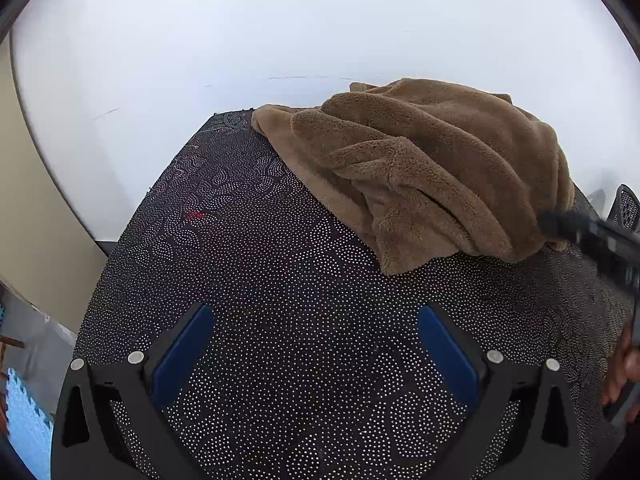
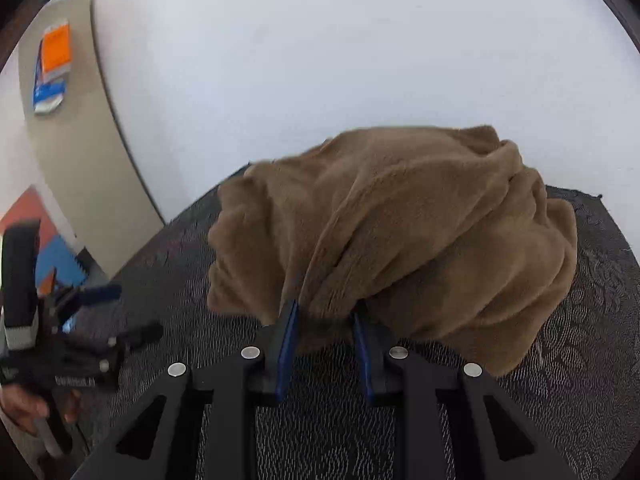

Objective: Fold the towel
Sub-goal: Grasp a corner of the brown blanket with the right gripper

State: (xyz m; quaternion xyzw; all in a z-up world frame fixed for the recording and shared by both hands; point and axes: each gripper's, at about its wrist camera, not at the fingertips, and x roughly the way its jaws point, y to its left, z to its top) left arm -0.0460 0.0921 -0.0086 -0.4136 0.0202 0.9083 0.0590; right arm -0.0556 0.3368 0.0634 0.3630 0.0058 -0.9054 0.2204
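The brown towel [image 1: 432, 168] is seen crumpled in a heap on the far right part of the dark dotted worktop [image 1: 280, 280], against a white wall [image 1: 280, 20]. Its underside and far edge are hidden by its own folds. In the left wrist view the right tongs [image 1: 560, 224] are blurred and cut off at the frame edge, so their tips are hard to make out there. In the right wrist view the right tongs [image 2: 326, 312] are nearly closed, with a fold of the towel's near edge gripped between the blue pads [image 2: 289, 320], apparently pinched firmly. The left tongs [image 1: 316, 312] are held wide open above bare worktop, nothing between them.
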